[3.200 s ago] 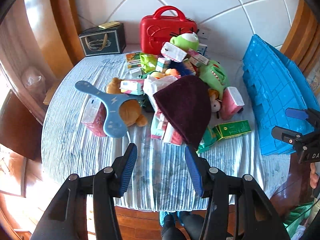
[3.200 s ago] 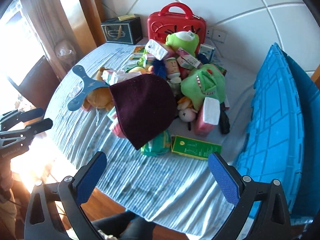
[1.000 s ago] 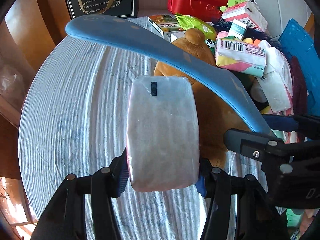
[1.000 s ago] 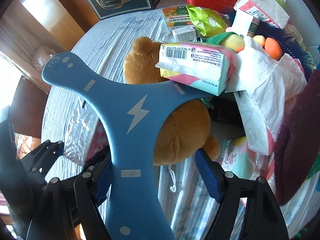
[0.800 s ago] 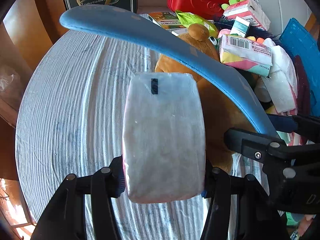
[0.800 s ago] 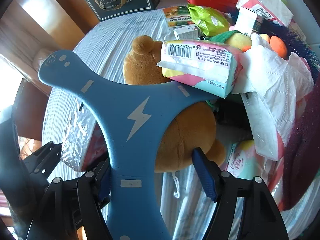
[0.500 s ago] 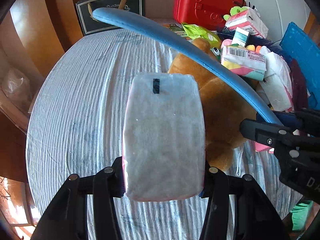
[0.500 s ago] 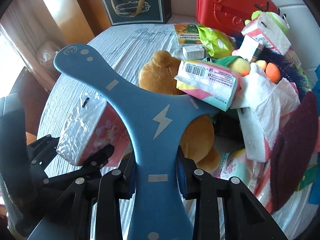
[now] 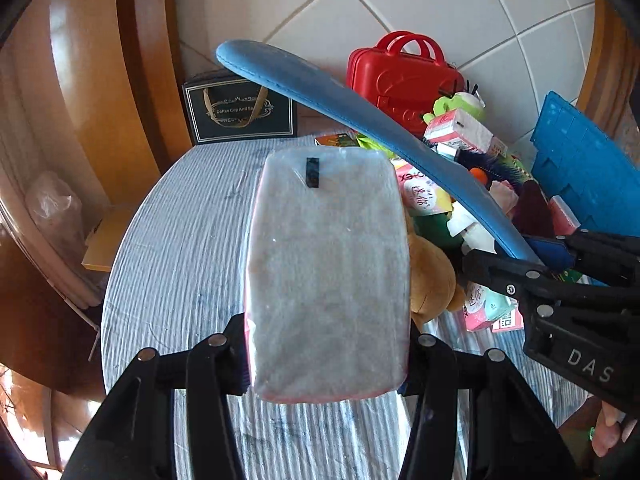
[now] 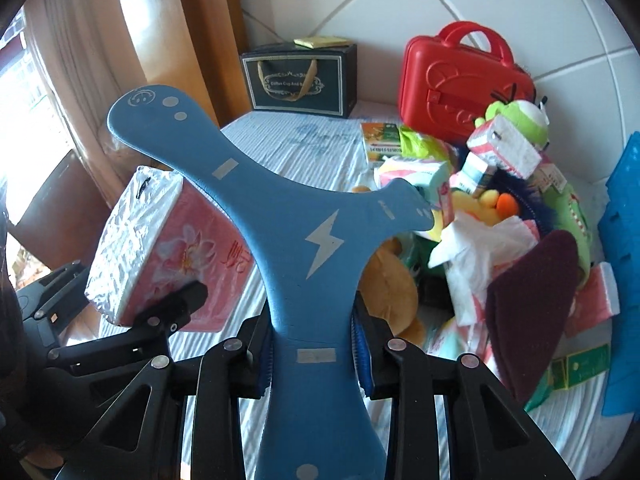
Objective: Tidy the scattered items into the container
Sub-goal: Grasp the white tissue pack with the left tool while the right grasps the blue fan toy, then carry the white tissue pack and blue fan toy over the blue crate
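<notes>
Well, both grippers are loaded above the table [image 9: 168, 248]: left gripper [image 9: 324, 356] clamps the pink tissue pack [image 9: 326, 272], right gripper [image 10: 314, 354] pinches the blue 3-armed boomerang [image 10: 312, 240], blue crate [image 9: 588, 176] beyond.

White tiled wall [image 9: 420, 8], wooden panelling [image 9: 120, 80], sunlit window [image 10: 24, 92] behind sheer curtain [image 10: 80, 48].

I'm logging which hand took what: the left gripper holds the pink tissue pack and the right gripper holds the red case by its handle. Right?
Not quite. The right gripper is shut on the blue boomerang, as the right wrist view shows; the red case sits untouched by the wall. The left gripper does hold the tissue pack.
</notes>
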{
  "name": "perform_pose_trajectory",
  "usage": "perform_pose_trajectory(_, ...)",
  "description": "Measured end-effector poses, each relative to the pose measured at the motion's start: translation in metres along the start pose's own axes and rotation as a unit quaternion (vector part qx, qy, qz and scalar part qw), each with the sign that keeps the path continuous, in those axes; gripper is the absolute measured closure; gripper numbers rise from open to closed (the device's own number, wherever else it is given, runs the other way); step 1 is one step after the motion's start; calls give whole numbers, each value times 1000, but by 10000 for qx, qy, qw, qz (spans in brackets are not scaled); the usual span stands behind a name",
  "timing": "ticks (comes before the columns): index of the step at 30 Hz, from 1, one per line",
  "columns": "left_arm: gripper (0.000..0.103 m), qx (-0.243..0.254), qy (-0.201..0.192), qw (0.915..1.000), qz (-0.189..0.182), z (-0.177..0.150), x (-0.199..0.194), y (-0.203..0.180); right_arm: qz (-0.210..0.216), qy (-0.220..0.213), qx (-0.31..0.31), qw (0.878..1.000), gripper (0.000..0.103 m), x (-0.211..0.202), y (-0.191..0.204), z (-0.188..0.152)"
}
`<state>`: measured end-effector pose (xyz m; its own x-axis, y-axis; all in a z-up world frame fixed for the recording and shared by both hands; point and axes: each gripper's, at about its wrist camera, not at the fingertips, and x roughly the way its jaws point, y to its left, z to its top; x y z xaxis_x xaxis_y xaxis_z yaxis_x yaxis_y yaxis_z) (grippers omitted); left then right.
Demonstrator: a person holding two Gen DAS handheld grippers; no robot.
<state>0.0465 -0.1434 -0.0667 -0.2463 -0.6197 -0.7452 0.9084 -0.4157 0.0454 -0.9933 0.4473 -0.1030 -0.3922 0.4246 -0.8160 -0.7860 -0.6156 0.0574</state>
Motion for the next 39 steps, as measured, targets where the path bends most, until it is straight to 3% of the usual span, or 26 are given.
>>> perform_pose_trajectory(8,54,168,-328,9993,-75,13,-36,-33,-301,-457,13,9985,71,-54,-26,6)
perform_pose_trajectory(14,54,275,-611,9976,-161,17,-63,-82,-527,-731,17,9959,71,-97,-63,-6)
perform_pose_trajectory(21,54,312,-881,9954,-215,13,-93,-167,-737,-967,-174,9924,71,-149,-126,-32)
perform_pose_trajectory(32,54,337,-1000,9941,-246,5,-136,-319,-1016,-1111,-468,9875,71,-221,-265,-71)
perform_pose_trajectory(39,54,764,-1120,9899,-423,32,-137,-400,-1078,-1232,-247,9862,71,-249,-341,-79)
